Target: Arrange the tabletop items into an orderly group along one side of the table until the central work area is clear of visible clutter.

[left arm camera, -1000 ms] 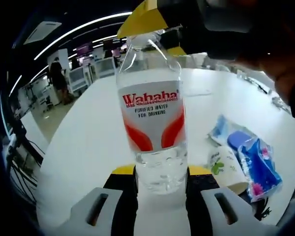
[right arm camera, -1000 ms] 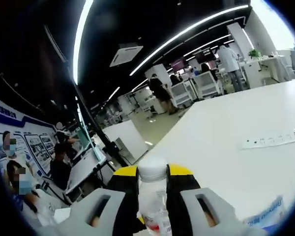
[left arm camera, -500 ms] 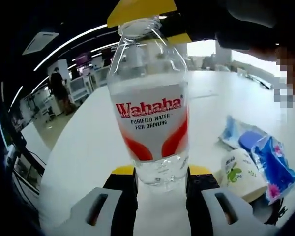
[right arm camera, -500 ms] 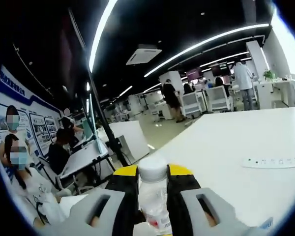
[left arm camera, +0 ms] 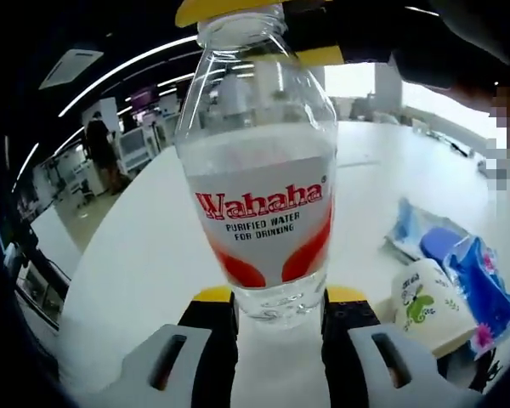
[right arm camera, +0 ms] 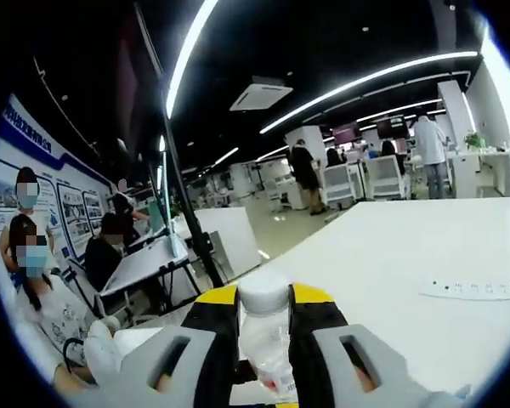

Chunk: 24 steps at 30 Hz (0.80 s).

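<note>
1. Holding the water bottle (left arm camera: 263, 183) at both ends is where the work stands: the left hand-held gripper (left arm camera: 280, 319) pinches its clear base at the bottom centre of the left gripper view, jaws pressed against either side.
2. At the bottom centre of the right gripper view, the right hand-held gripper (right arm camera: 264, 340) pinches the same bottle at its neck, just under the white cap (right arm camera: 263, 293).
3. The bottle seems lifted rather than set down, so I judge it has not yet been placed in any group.
4. Left to sort, at the lower right of the left gripper view: a paper cup (left arm camera: 431, 304) lying on its side and touching it, blue packets (left arm camera: 463, 272), loose on the white table (left arm camera: 127, 280).
5. A white power strip (right arm camera: 474, 287) lies at the right of the right gripper view, well apart from them.
6. By my reading, most of the tidying is yet to do.
</note>
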Available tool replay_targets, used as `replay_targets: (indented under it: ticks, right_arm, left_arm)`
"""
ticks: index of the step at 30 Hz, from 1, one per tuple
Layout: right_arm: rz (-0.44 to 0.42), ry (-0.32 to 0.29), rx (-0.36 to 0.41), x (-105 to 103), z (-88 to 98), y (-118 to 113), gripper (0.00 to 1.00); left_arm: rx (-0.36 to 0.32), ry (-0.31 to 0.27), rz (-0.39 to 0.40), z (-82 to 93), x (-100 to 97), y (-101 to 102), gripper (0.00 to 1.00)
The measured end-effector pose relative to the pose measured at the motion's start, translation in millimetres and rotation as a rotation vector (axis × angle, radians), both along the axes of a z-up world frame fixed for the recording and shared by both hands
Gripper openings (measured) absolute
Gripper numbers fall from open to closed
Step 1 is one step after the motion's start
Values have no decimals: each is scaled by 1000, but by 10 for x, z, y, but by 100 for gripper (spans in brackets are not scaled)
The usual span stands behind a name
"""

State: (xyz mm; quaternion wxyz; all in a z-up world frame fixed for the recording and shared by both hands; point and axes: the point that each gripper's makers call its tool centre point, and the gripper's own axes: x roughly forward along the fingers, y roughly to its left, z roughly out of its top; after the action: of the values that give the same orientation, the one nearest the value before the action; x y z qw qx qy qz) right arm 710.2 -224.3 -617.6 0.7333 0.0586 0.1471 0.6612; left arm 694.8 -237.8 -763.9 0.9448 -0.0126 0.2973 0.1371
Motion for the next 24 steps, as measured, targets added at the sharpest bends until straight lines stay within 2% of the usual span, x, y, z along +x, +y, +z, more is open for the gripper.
replay_targets:
  ticks: [5, 9, 24]
  right_arm:
    - [-11, -15, 5, 30, 5, -2, 17]
    - [-20, -3, 4, 87, -16, 8, 17]
    - [-3, 2, -28, 0, -197, 4, 17]
  left_arm:
    - [-11, -4, -5, -17, 65, 24, 34]
    - [-10, 0, -10, -51, 67, 23, 34]
    - [-34, 32, -20, -224, 4, -6, 34]
